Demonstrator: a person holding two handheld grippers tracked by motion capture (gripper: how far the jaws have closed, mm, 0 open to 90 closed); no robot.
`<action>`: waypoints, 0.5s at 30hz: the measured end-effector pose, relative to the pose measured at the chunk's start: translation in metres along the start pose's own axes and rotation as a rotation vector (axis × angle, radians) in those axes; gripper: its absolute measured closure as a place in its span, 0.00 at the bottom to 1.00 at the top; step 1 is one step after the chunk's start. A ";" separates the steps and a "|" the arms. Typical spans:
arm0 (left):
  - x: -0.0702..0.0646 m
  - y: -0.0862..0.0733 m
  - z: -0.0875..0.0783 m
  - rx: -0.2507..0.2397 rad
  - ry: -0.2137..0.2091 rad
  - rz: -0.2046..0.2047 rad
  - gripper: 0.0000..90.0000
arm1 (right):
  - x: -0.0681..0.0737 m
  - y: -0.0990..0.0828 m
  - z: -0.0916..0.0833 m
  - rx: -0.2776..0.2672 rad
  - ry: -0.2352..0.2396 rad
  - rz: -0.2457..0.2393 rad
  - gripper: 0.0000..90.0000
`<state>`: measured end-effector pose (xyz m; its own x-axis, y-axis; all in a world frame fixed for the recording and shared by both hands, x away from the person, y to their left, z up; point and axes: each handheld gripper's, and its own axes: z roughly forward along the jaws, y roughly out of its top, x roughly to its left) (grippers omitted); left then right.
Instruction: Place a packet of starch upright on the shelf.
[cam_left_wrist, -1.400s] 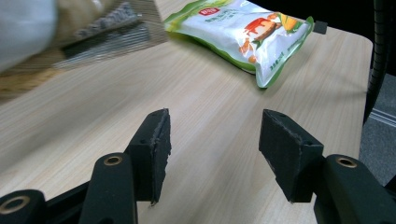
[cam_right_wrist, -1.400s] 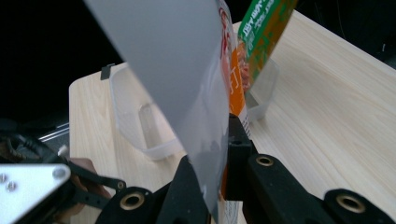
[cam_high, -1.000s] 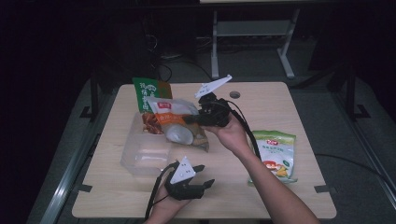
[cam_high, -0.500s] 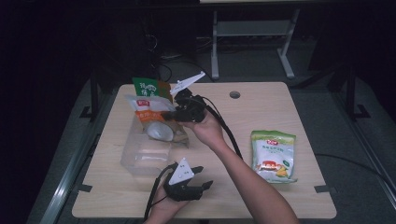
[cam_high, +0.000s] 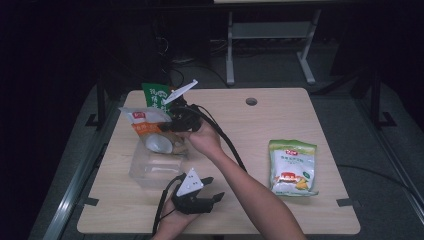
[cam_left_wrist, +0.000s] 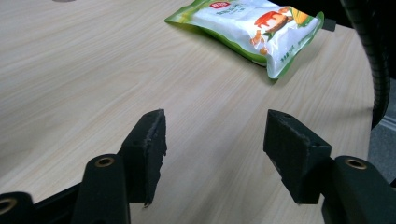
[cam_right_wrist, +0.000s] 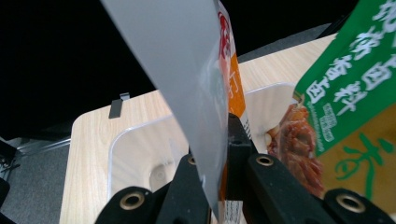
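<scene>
Right tool (cam_high: 172, 125) is clamped on an orange-and-white snack bag (cam_high: 145, 127), holding it over the far end of a clear plastic bin (cam_high: 150, 170) on the left half of the table (cam_high: 260, 130). From the right gripper view, the two black jaws are pressed together on the bag's (cam_right_wrist: 205, 93) edge, whose silvery back faces the camera, and the clear bin (cam_right_wrist: 140, 154) lies below it. A green seasoning packet (cam_high: 155, 95) stands just beyond the held bag at the far left of the table; in the right gripper view it (cam_right_wrist: 355, 93) hangs close at the right, and whether it touches the held bag I cannot tell.

Left tool (cam_high: 200, 200) rests low at the near edge of the table, just near of the bin, with its jaws apart; they have just been opening a little further, and nothing lies between them. The left gripper view shows bare wood between the two black pads (cam_left_wrist: 149, 140). A green-and-white corn snack bag (cam_high: 292, 167) lies flat on the right side of the table, well apart from both tools, and shows in the left gripper view (cam_left_wrist: 247, 28) beyond the jaws.
</scene>
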<state>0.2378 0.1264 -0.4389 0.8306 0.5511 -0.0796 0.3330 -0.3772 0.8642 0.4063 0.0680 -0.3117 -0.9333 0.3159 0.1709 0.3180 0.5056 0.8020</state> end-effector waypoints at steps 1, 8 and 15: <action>0.000 0.000 0.000 -0.002 0.003 0.002 0.42 | 0.000 0.000 0.004 0.001 0.008 0.009 1.00; 0.002 0.000 -0.001 -0.008 0.008 -0.004 0.43 | -0.006 -0.006 0.024 -0.013 0.055 0.031 1.00; 0.004 0.001 -0.004 -0.015 0.008 -0.001 0.42 | -0.006 -0.013 0.041 -0.005 0.075 0.033 1.00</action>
<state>0.2393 0.1316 -0.4364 0.8266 0.5575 -0.0766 0.3273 -0.3656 0.8713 0.4147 0.0918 -0.3468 -0.9325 0.2705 0.2395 0.3477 0.4919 0.7982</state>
